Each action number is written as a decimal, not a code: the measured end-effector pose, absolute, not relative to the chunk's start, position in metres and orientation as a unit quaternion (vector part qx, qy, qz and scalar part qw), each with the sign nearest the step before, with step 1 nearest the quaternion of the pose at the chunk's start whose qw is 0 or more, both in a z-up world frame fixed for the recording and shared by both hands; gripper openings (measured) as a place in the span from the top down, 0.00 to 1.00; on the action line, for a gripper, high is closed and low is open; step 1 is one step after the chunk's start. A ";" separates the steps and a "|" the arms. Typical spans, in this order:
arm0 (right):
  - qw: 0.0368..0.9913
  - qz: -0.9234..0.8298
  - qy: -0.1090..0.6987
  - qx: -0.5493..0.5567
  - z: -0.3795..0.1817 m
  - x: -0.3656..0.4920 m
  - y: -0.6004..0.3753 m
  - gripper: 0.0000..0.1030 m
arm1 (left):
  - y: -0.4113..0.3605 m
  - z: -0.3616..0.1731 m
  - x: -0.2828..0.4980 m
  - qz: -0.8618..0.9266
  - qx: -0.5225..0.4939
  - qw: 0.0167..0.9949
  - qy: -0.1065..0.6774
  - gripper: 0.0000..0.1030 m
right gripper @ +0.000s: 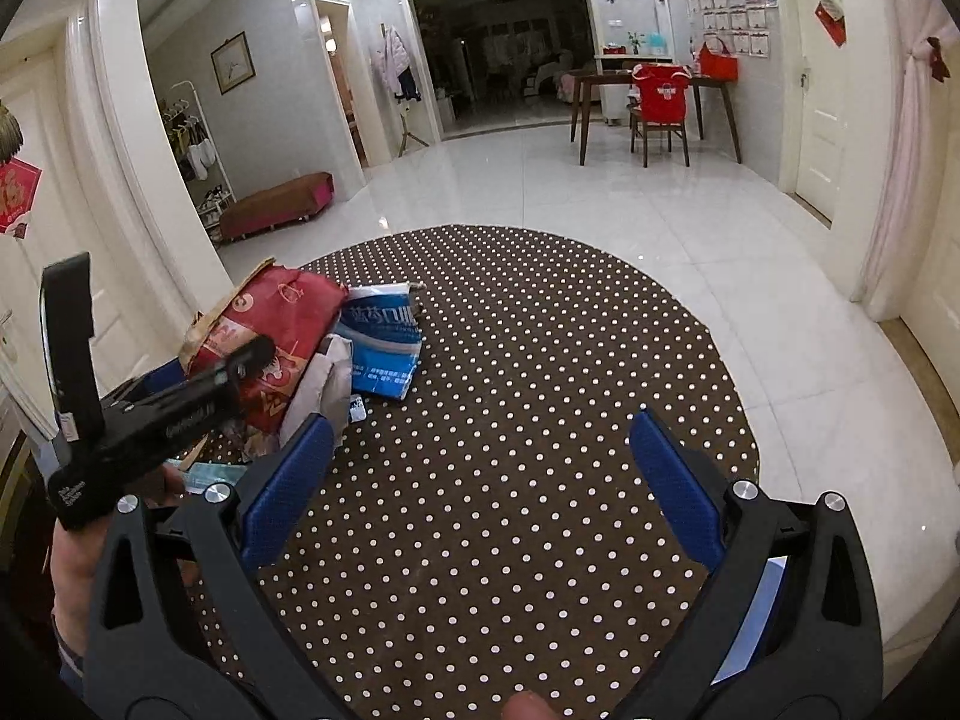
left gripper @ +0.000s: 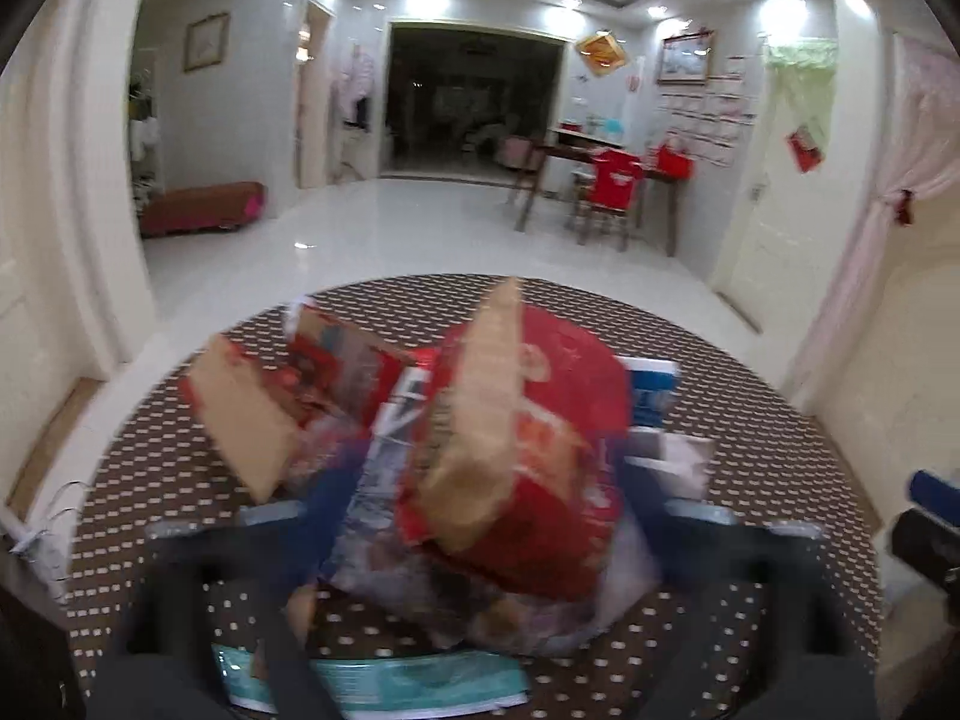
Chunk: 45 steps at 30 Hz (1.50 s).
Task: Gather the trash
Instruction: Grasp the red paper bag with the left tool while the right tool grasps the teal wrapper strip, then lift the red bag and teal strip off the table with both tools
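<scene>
A heap of trash lies on the round brown polka-dot table (right gripper: 540, 390). In the left wrist view, which is motion-blurred, a torn red carton (left gripper: 540, 438) with brown cardboard flaps sits between my left gripper's blue fingers (left gripper: 324, 516), over a clear plastic bag (left gripper: 384, 546). My left gripper (left gripper: 480, 510) is wide open around the carton. A blue-and-white packet (left gripper: 651, 390) lies behind. In the right wrist view the red carton (right gripper: 276, 330) and blue-and-white packet (right gripper: 384, 348) lie at the left, with the left gripper's body (right gripper: 162, 414) over them. My right gripper (right gripper: 480, 450) is open and empty above bare tabletop.
A teal-and-white packet (left gripper: 372, 681) lies at the table's near edge. White crumpled paper (right gripper: 318, 390) sits beside the heap. Glossy white floor surrounds the table. A wooden table and chair with a red shirt (right gripper: 657, 93) stand far back; a red bench (right gripper: 276, 204) lies left.
</scene>
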State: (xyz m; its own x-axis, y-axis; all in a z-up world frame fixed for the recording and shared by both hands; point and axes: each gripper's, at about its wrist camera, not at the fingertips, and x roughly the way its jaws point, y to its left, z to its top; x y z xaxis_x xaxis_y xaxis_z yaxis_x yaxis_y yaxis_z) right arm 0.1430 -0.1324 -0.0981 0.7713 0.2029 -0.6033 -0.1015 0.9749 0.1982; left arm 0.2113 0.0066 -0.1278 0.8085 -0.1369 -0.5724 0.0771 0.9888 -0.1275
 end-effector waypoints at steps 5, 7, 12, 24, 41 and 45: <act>0.933 0.098 0.338 0.077 -0.103 0.143 -0.123 0.06 | 0.001 -0.121 0.198 -0.072 -0.034 0.956 0.283 0.64; 0.930 0.116 0.343 0.071 -0.104 0.142 -0.115 0.06 | 0.004 -0.115 0.189 -0.070 -0.030 0.959 0.273 0.68; 0.915 0.175 0.361 0.049 -0.112 0.143 -0.085 0.06 | 0.024 -0.101 0.159 -0.059 -0.023 0.967 0.246 0.69; 0.832 0.398 0.375 -0.093 -0.139 0.149 0.053 0.13 | 0.107 -0.099 0.080 0.030 -0.023 0.972 0.234 0.69; 0.787 0.415 0.390 -0.235 -0.167 0.159 0.106 0.75 | 0.144 -0.106 0.046 0.058 -0.057 0.968 0.236 0.69; 0.799 0.399 0.392 -0.219 -0.164 0.139 0.088 0.85 | 0.133 -0.103 0.043 0.046 -0.052 0.969 0.236 0.69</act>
